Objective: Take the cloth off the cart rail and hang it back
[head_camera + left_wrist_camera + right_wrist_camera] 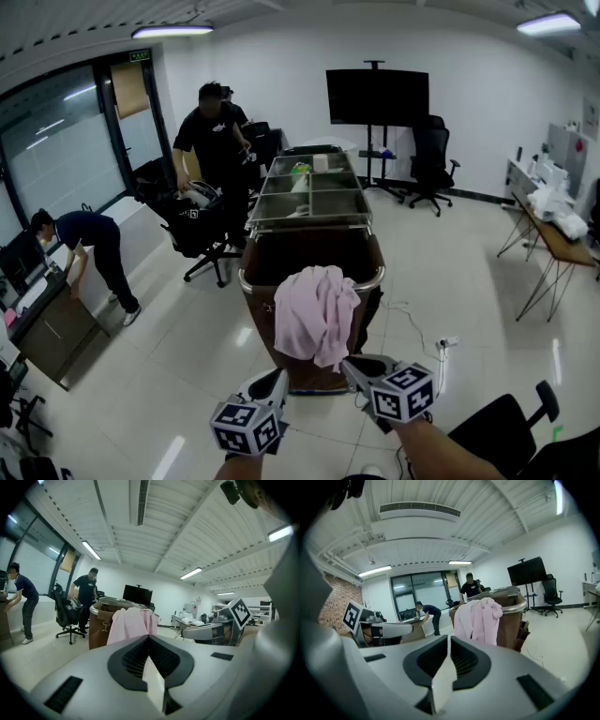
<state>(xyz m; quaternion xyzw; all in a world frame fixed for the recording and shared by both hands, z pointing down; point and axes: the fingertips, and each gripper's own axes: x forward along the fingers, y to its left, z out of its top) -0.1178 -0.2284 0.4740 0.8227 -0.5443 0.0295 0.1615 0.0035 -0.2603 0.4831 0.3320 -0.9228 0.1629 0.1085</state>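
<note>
Two claws shut and empty: left claw (277,382), right claw (354,367); pink cloth (314,314) hangs on the cart rail (379,275).
Head view: both claws low, side by side, just short of the cart (309,202); cloth bunched over the near rail, draping down the brown bag. Left gripper view: jaws pressed together, nothing between them; cloth ahead, slightly left, apart from the tips. Right gripper view: jaws together, nothing held; cloth over the chrome rail ahead, slightly right. Two people (211,131) stand well behind the cart.
</note>
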